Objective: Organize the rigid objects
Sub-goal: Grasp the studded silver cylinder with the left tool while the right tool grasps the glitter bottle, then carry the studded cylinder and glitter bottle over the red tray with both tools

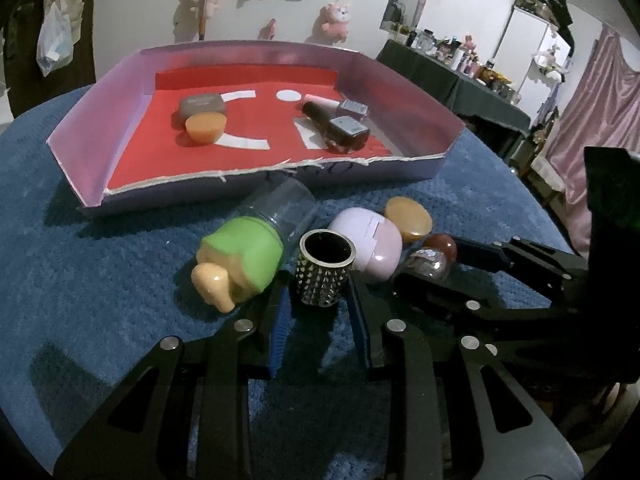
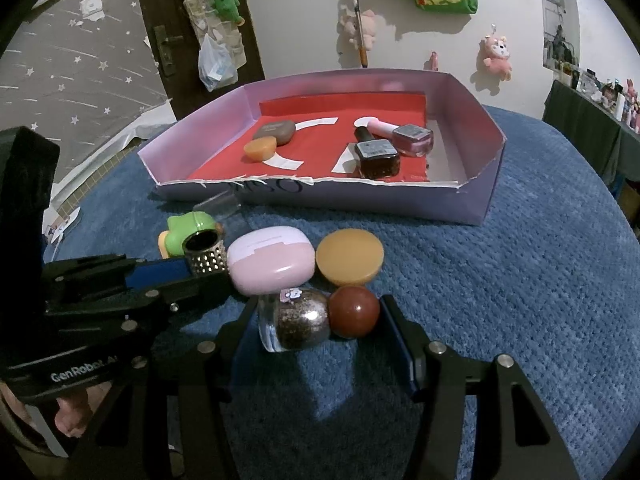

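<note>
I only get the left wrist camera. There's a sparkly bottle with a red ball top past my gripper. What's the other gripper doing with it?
Observer: The right gripper is open, with one finger on each side of the sparkly bottle. The bottle lies on its side on the blue cloth.
Operator: Is there anything stuck on the bottle?
Observer: Yes, a little cartoon sticker near its neck.
Operator: Is there room in the box?
Observer: The box has a bare white strip of floor beside the pink nail polish.
</note>
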{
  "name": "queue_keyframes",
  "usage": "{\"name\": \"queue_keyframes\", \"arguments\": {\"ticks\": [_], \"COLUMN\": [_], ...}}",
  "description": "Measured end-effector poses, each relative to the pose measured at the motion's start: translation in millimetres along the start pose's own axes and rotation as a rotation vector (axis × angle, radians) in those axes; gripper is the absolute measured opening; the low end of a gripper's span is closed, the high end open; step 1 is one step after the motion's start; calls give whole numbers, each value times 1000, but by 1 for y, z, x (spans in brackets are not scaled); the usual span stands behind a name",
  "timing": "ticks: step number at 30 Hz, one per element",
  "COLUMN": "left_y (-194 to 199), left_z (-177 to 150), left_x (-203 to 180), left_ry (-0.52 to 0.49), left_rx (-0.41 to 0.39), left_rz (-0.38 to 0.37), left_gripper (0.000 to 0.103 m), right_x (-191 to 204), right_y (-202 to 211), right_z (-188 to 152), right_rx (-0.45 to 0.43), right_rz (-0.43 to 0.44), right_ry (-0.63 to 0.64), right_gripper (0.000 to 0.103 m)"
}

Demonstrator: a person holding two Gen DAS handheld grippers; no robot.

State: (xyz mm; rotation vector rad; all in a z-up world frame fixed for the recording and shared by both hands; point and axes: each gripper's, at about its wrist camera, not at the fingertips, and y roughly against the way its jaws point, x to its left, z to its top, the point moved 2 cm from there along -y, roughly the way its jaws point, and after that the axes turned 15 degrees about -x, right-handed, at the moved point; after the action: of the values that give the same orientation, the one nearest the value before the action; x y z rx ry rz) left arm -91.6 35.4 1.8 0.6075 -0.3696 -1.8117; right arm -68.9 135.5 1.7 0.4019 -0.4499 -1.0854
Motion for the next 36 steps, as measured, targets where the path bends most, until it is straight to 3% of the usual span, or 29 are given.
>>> {"name": "queue_keyframes", "arguments": {"ticks": [9, 36], "left_y": [18, 30], "left_z": [7, 42], "left_x": [-9, 18], "left_ry": [-57, -8], "left_rx": [-65, -124], "left_rz": [6, 25], "left_gripper": [25, 25], "right_x": [0, 10], "right_y": [10, 16], "right_z": [5, 43], "right_rx": [-17, -85], "right_rz": [28, 77], "right_ry": [-37, -56], "right_gripper": [60, 60]}}
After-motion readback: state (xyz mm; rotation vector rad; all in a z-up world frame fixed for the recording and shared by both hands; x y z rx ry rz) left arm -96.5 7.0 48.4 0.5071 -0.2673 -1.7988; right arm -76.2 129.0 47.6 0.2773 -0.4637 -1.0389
